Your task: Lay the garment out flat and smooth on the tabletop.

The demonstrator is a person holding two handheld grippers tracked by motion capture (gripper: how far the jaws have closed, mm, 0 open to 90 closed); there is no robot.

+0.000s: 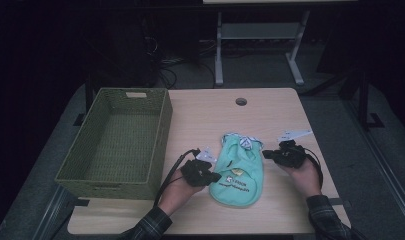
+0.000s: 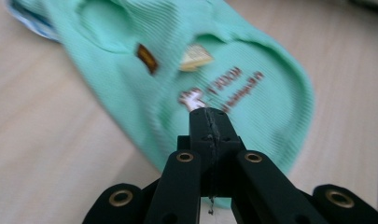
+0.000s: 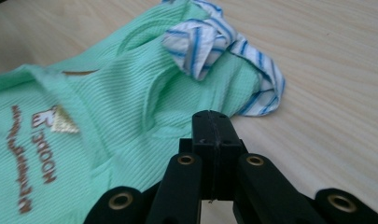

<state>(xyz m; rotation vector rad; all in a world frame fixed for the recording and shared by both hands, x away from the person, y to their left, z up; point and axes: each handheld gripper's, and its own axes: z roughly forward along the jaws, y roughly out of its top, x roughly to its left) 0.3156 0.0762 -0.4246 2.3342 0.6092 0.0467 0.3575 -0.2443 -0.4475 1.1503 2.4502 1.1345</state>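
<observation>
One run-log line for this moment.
garment: flat on table | left gripper: shut, empty | right gripper: shut, empty | basket: empty

I see a light wooden surface [image 1: 280, 115] carrying a green woven basket [image 1: 117, 142] along its left edge and a mint garment [image 1: 237, 172] lying flat toward its near edge.

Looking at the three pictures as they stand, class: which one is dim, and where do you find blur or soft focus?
High view: dim, with dark surroundings, though the table reads clearly. Left gripper view: bright, but the green garment is smeared and its lettering soft. Right gripper view: bright, with the striped cloth fairly sharp and the near jaws slightly soft.
</observation>
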